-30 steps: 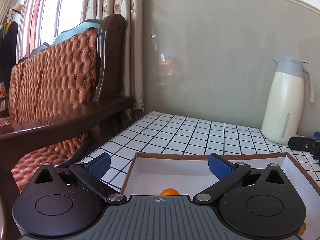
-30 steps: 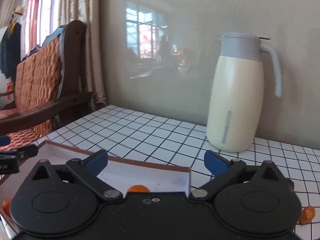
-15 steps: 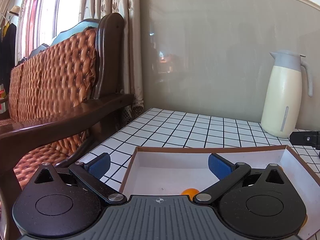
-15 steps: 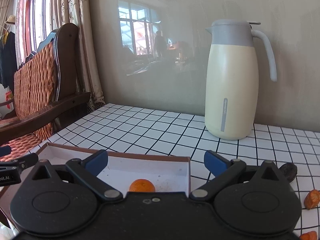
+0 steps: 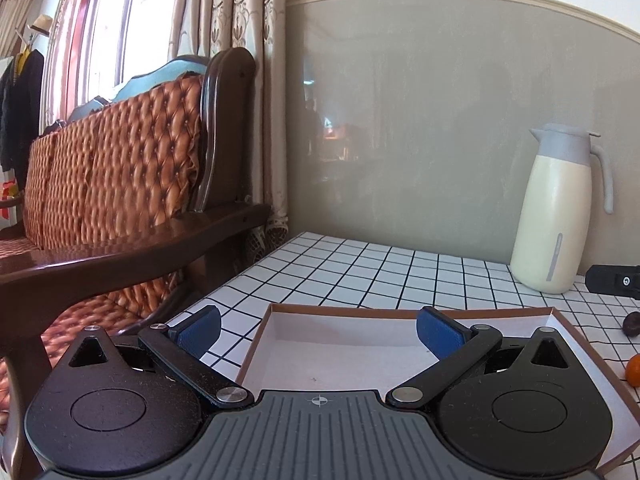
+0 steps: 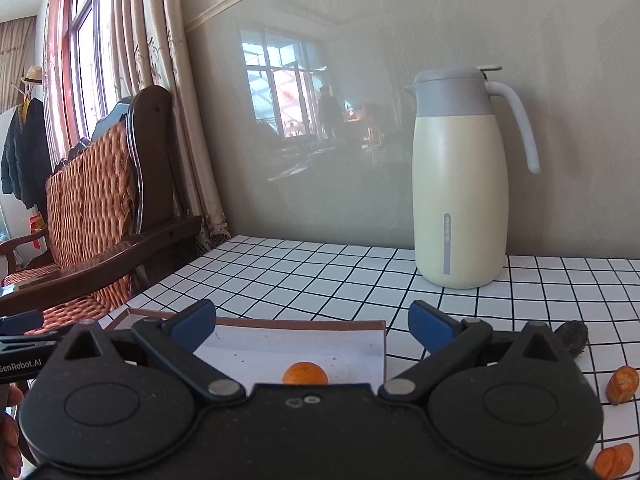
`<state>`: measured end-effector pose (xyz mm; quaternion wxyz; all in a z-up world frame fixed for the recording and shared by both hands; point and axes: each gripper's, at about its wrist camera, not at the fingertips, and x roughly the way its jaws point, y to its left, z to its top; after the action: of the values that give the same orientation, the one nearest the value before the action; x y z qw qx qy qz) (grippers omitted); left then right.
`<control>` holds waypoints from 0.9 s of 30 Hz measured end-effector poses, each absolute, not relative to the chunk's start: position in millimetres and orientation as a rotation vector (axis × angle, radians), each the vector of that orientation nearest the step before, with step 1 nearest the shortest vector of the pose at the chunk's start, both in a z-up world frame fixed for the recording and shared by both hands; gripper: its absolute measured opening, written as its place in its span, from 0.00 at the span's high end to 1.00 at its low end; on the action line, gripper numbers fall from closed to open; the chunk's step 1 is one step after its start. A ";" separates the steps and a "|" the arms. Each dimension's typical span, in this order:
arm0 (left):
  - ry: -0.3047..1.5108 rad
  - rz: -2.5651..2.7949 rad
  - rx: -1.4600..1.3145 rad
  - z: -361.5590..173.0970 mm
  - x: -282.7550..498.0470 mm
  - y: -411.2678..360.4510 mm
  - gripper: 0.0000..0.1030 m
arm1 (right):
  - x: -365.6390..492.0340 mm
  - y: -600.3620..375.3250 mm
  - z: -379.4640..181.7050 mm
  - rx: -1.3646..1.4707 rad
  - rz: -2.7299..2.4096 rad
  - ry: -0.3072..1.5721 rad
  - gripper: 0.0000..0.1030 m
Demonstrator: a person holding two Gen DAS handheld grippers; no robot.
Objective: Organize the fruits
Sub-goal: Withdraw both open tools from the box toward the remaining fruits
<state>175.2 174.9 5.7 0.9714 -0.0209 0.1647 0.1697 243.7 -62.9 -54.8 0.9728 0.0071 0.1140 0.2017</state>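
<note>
My left gripper (image 5: 318,332) is wide open, nothing between the blue pads (image 5: 438,336), hovering over the near edge of the shallow box (image 5: 400,312). White box floor visible ahead. Right of the box on the checked tabletop (image 5: 360,268): small orange fruit (image 5: 633,370), dark fruit (image 5: 632,324). Cream jug (image 5: 554,216) at the wall.

Daylight from window (image 6: 86,80) at left; bright, sharp frames. Glossy wall (image 6: 360,140) mirrors the panes. Fisheye bends edges, corners vignetted black.
</note>
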 end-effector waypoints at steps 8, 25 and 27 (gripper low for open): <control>0.258 0.420 -0.051 15.7 156.4 158.5 0.00 | 220.7 -85.3 -53.2 0.037 0.398 0.211 0.06; 0.229 0.299 -0.068 13.2 116.0 104.3 0.00 | 171.4 -145.3 -56.7 0.051 0.300 0.185 0.06; 0.227 0.282 -0.054 13.0 114.9 94.0 0.00 | 166.1 -154.8 -57.9 0.052 0.280 0.184 0.06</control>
<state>114.9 94.0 13.0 0.9834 -0.0266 0.1127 0.1400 166.1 -154.8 -57.9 0.9857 0.0259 0.0916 0.1392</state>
